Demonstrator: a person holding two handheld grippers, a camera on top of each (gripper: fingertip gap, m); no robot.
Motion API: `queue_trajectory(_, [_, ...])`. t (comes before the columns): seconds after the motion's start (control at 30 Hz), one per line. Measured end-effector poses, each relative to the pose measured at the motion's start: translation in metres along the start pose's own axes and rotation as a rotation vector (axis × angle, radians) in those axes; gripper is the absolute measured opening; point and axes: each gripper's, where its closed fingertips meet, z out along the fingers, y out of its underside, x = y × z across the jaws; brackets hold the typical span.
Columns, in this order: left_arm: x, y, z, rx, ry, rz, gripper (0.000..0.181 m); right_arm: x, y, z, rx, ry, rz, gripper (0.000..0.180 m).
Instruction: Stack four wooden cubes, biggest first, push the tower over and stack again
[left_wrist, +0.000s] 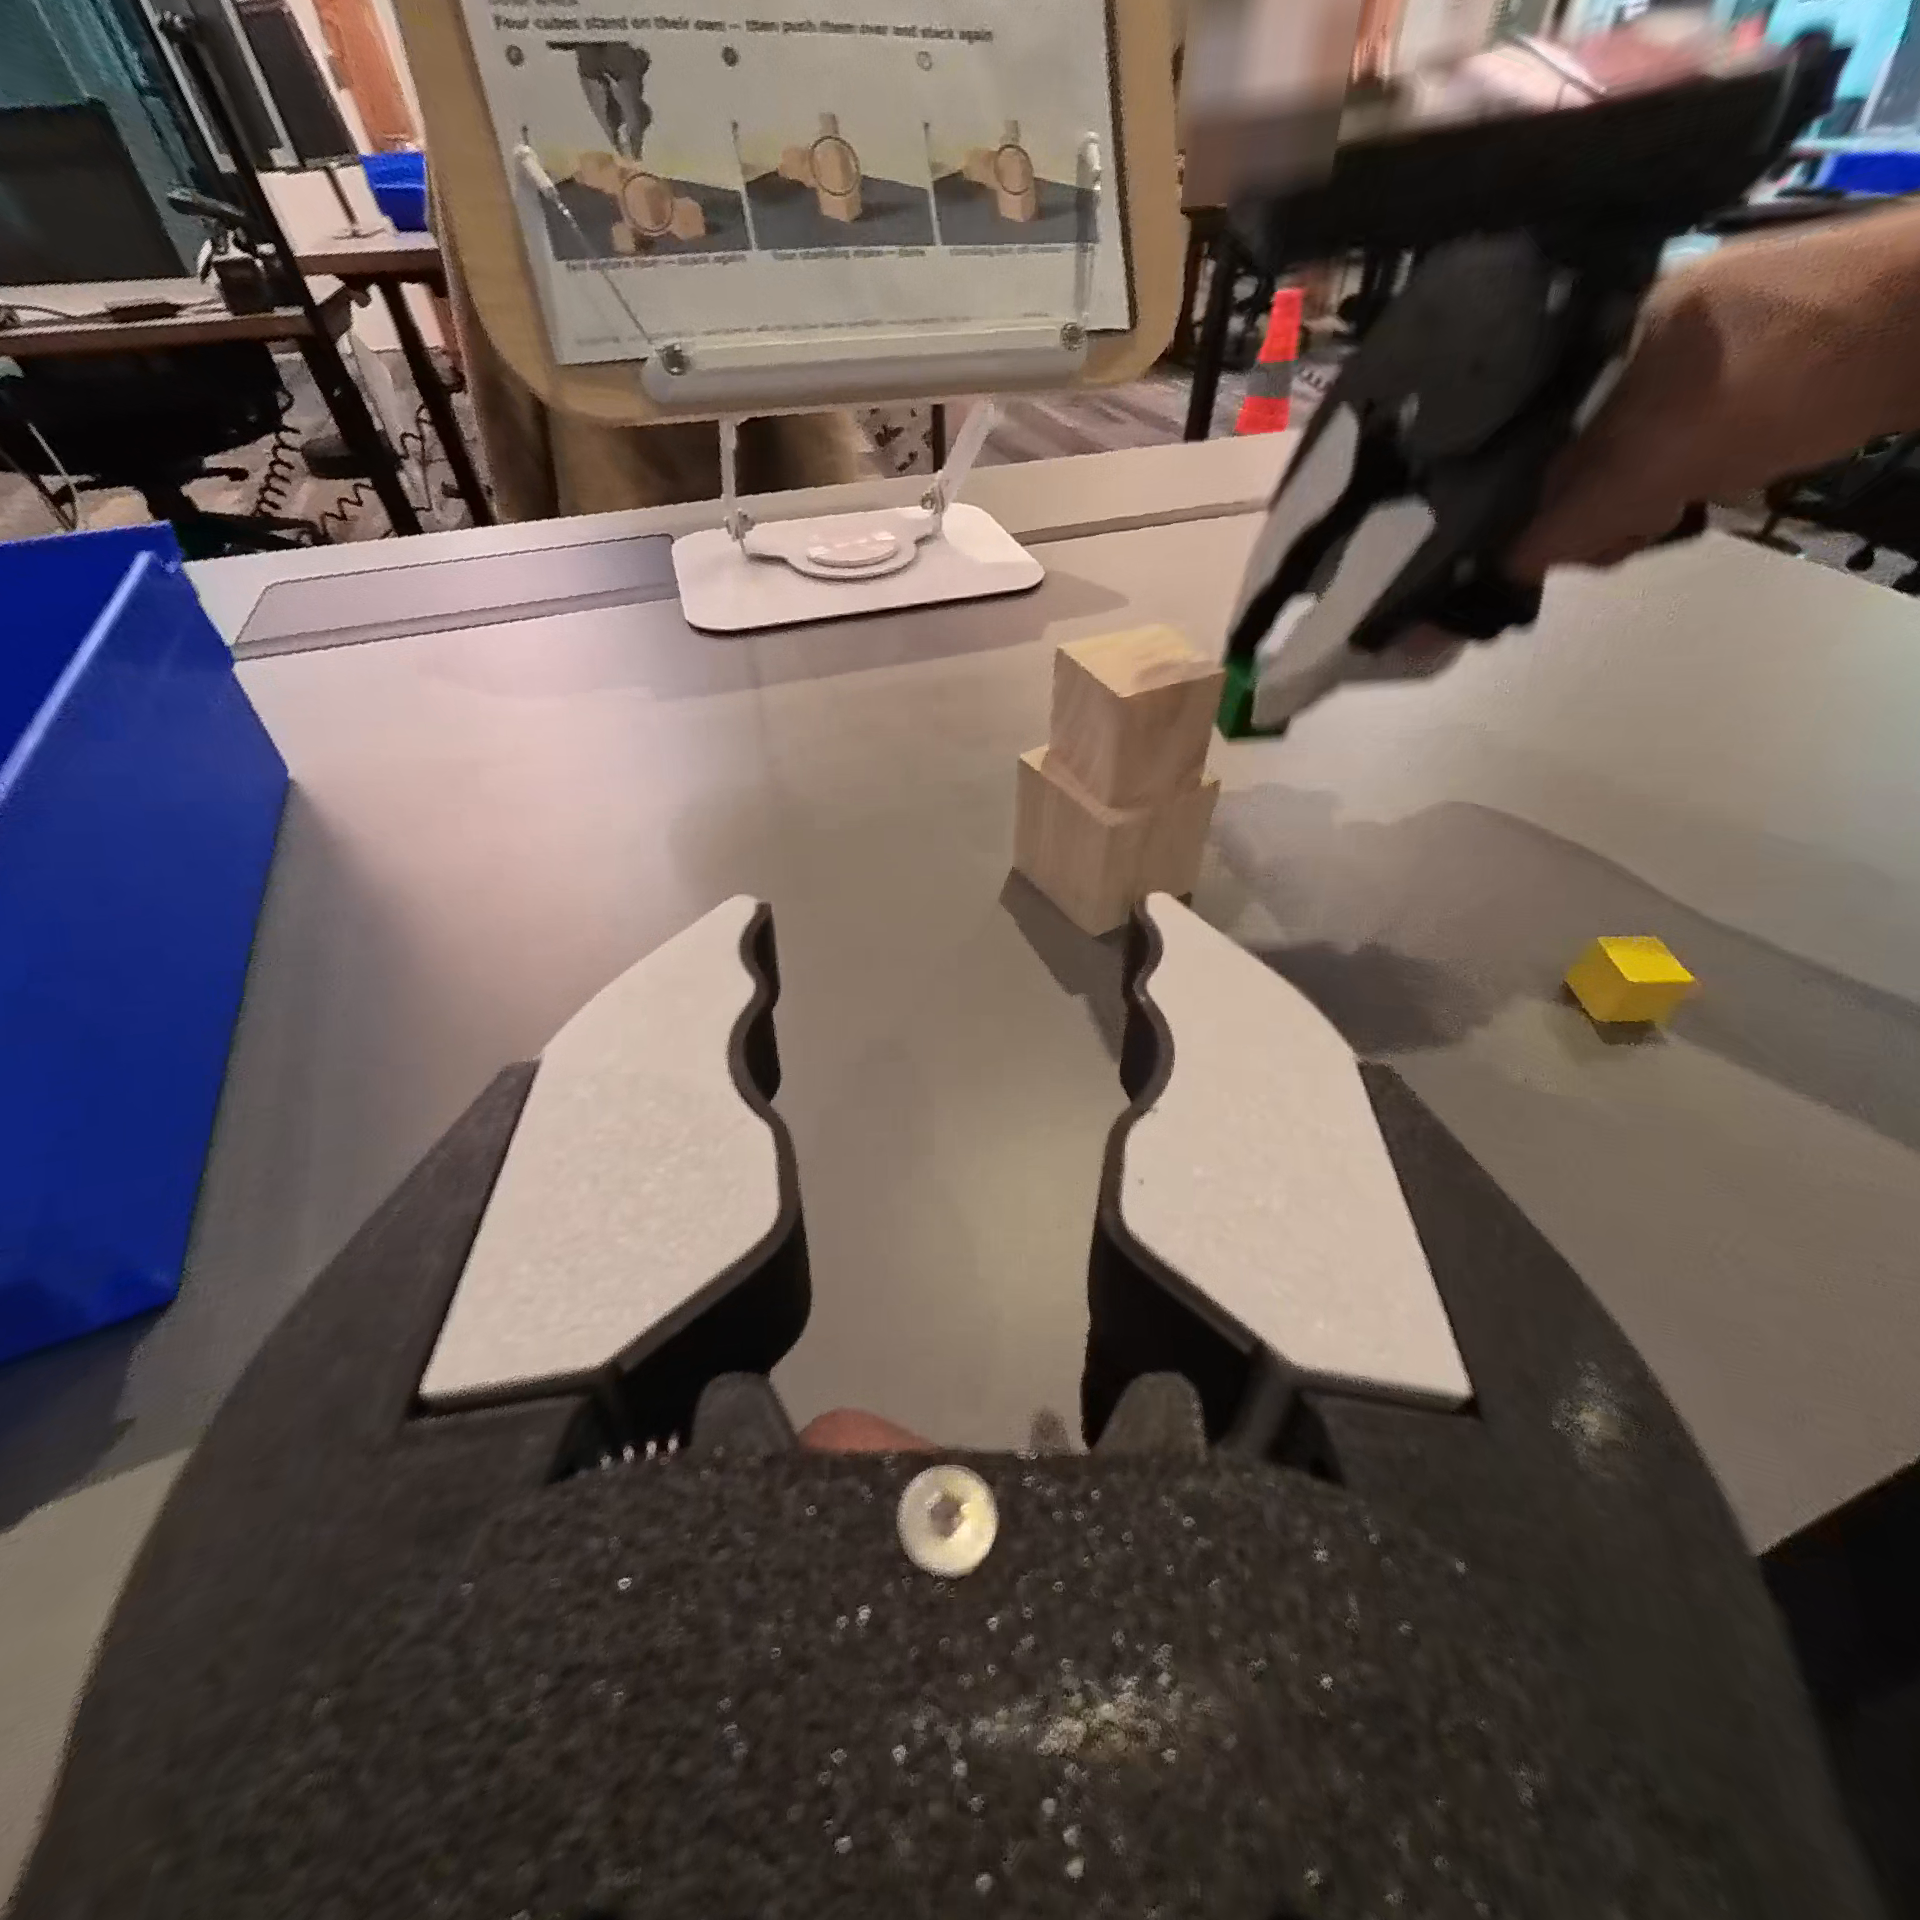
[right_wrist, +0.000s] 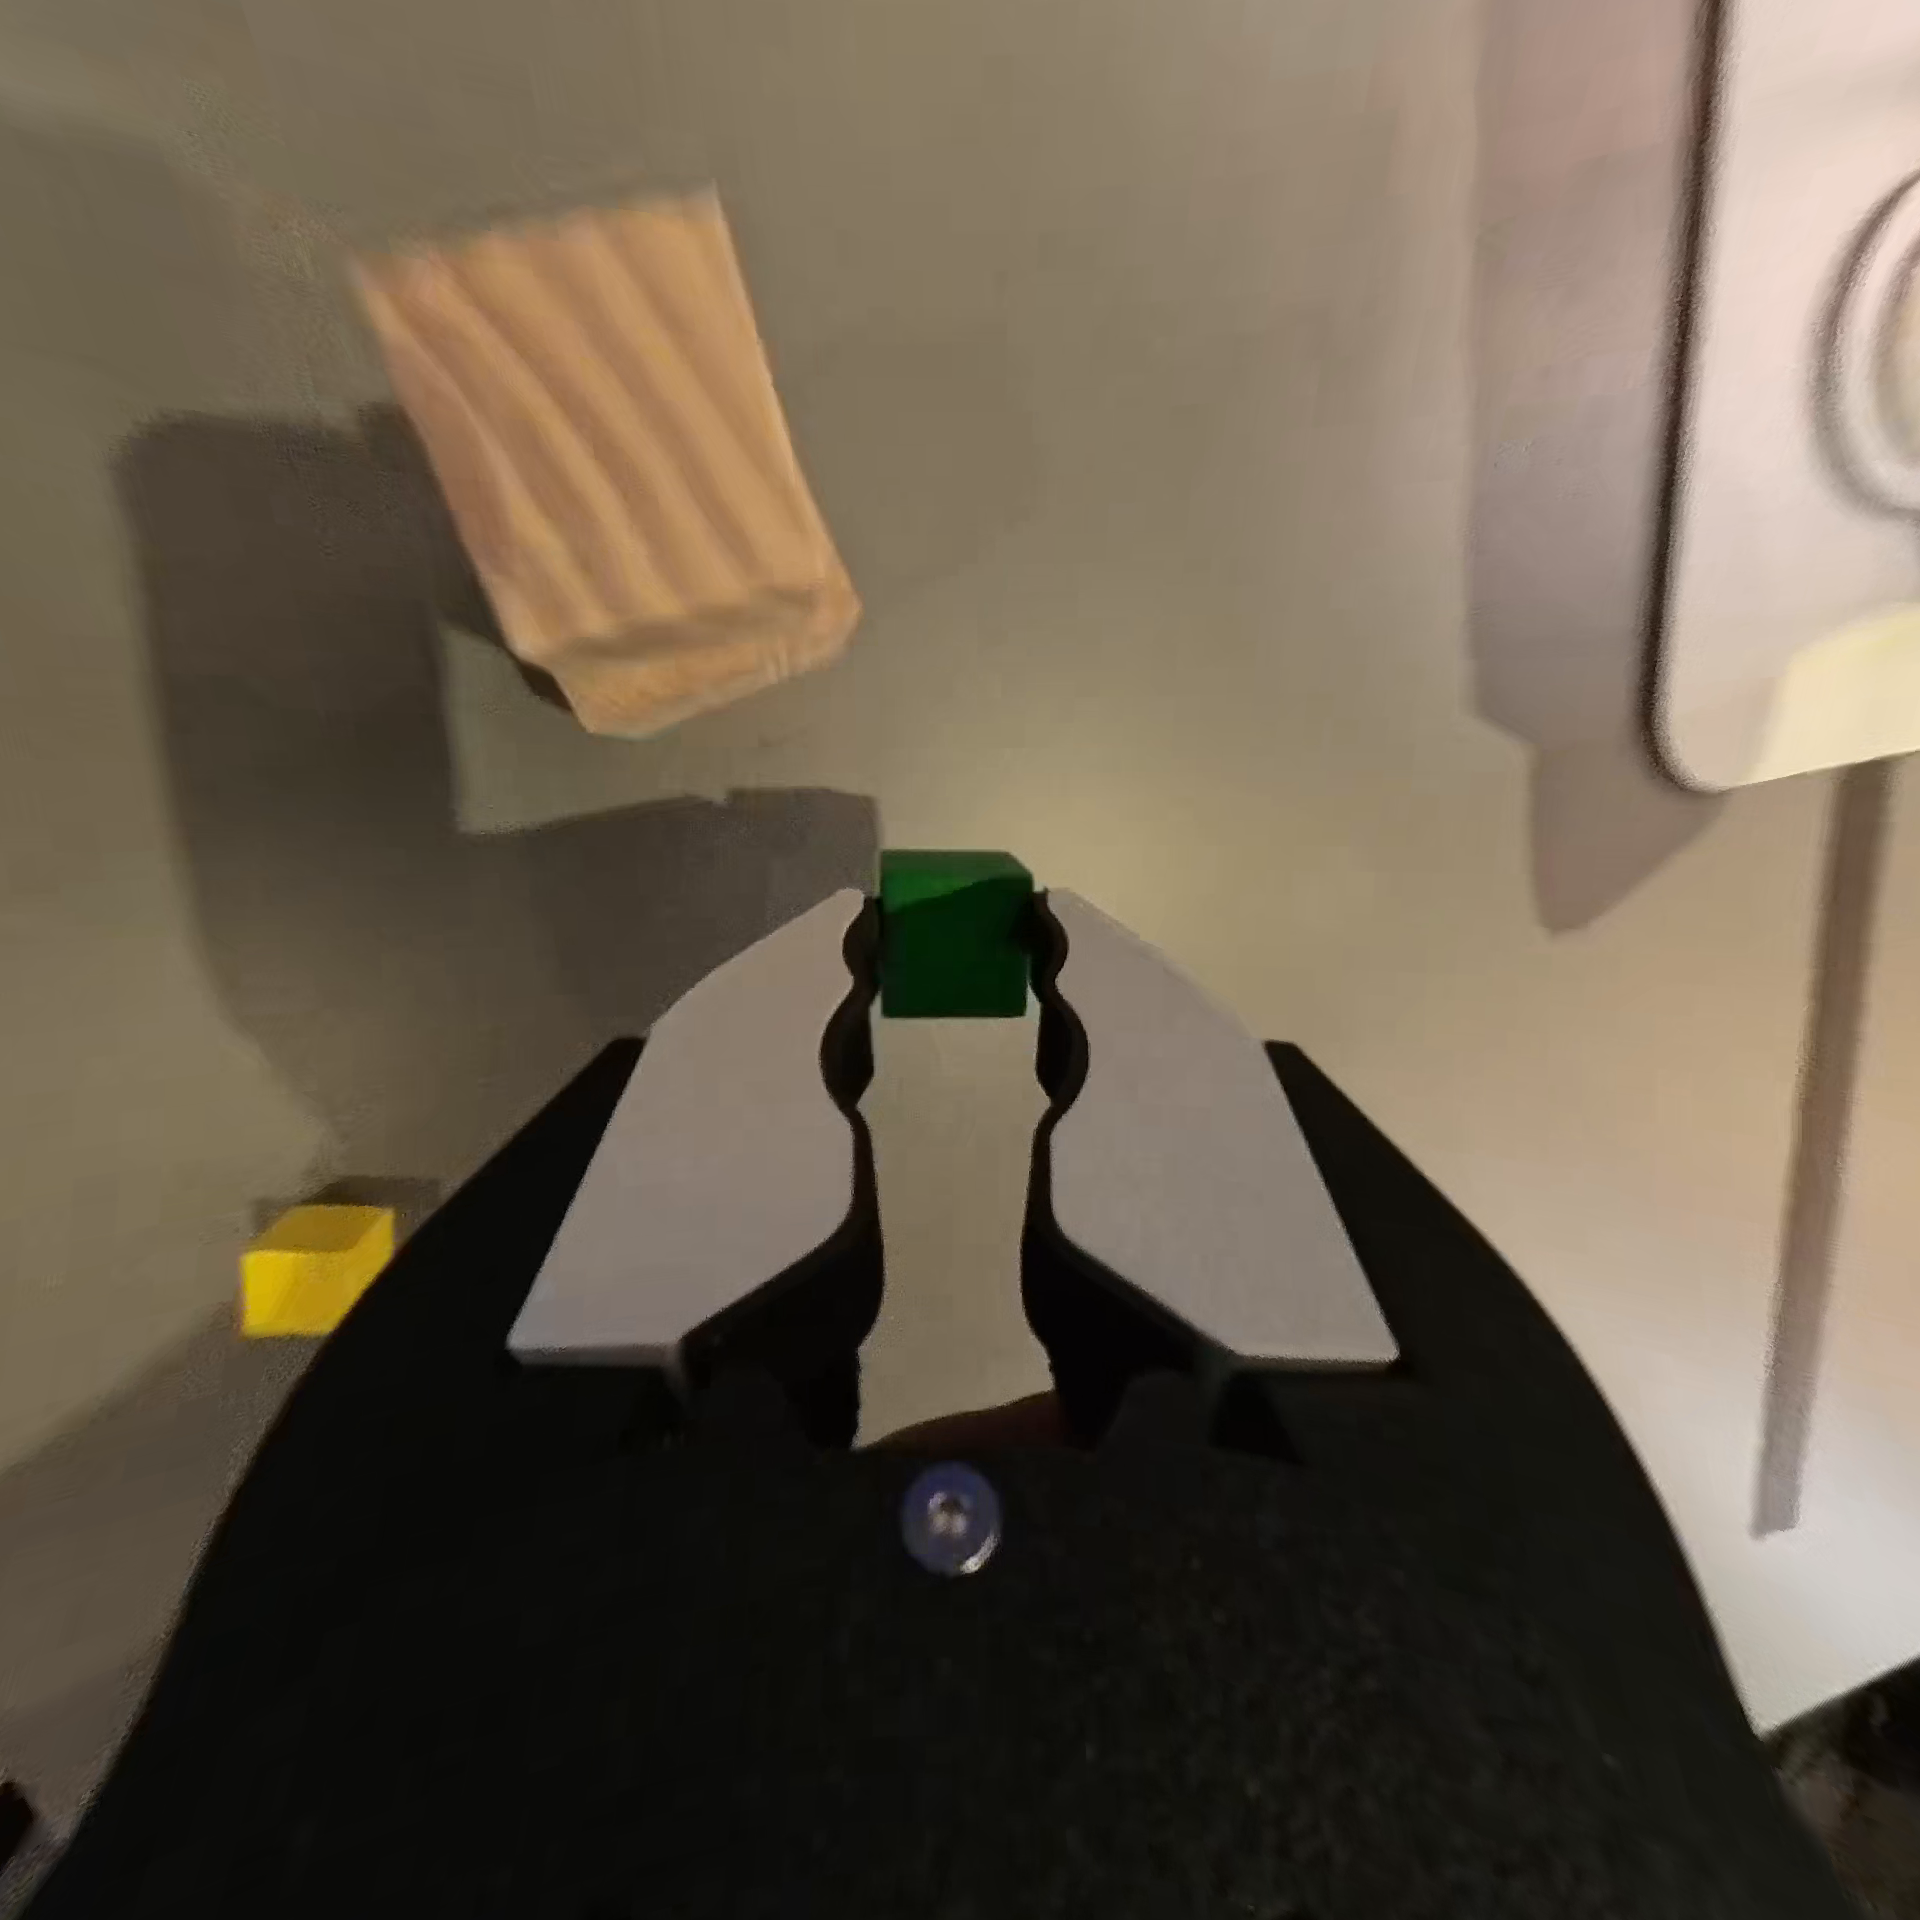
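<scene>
Two plain wooden cubes stand stacked on the grey table: a larger one (left_wrist: 1101, 847) below and a smaller one (left_wrist: 1132, 717) on top, slightly turned. My right gripper (right_wrist: 951, 920) is shut on a small green cube (right_wrist: 951, 935) and holds it in the air just right of the stack's top; in the left wrist view the gripper (left_wrist: 1262, 696) and the green cube (left_wrist: 1236, 707) show there. From above, the stack's top face (right_wrist: 603, 447) lies up and left of the green cube. A small yellow cube (left_wrist: 1629, 979) lies on the table to the right (right_wrist: 312, 1283). My left gripper (left_wrist: 951, 935) is open and empty, low in front of the stack.
A blue bin (left_wrist: 114, 935) stands at the left table edge. A document stand with a picture sheet (left_wrist: 810, 177) has its white base (left_wrist: 857, 566) at the back of the table, also in the right wrist view (right_wrist: 1808, 416). A hand (left_wrist: 1662, 416) holds the right gripper. Spacing between my two grippers at the tips: around 25 cm. The stack's top face (right_wrist: 603, 447) is about 7 cm from my right fingertips. The left camera catches it too, in the left wrist view (left_wrist: 1145, 656).
</scene>
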Motion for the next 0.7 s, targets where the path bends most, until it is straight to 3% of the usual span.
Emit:
queue_trajectory(0.1, [0.004,0.002,-0.001,-0.002,0.001,0.034,0.063,0.004,-0.041,-0.047,0.113,0.010,-0.064,0.027])
queue_trajectory(0.2, [0.006,0.003,0.000,-0.012,0.014,0.033,0.063,-0.014,-0.072,-0.066,0.145,-0.045,-0.164,0.027])
queue_trajectory(0.47, [0.001,0.011,0.004,-0.038,0.029,0.008,0.062,-0.035,-0.082,-0.031,0.052,-0.113,-0.238,0.027])
queue_trajectory(0.7, [0.006,0.013,0.004,-0.043,0.037,0.030,0.062,-0.039,-0.077,-0.029,0.040,-0.155,-0.225,0.027])
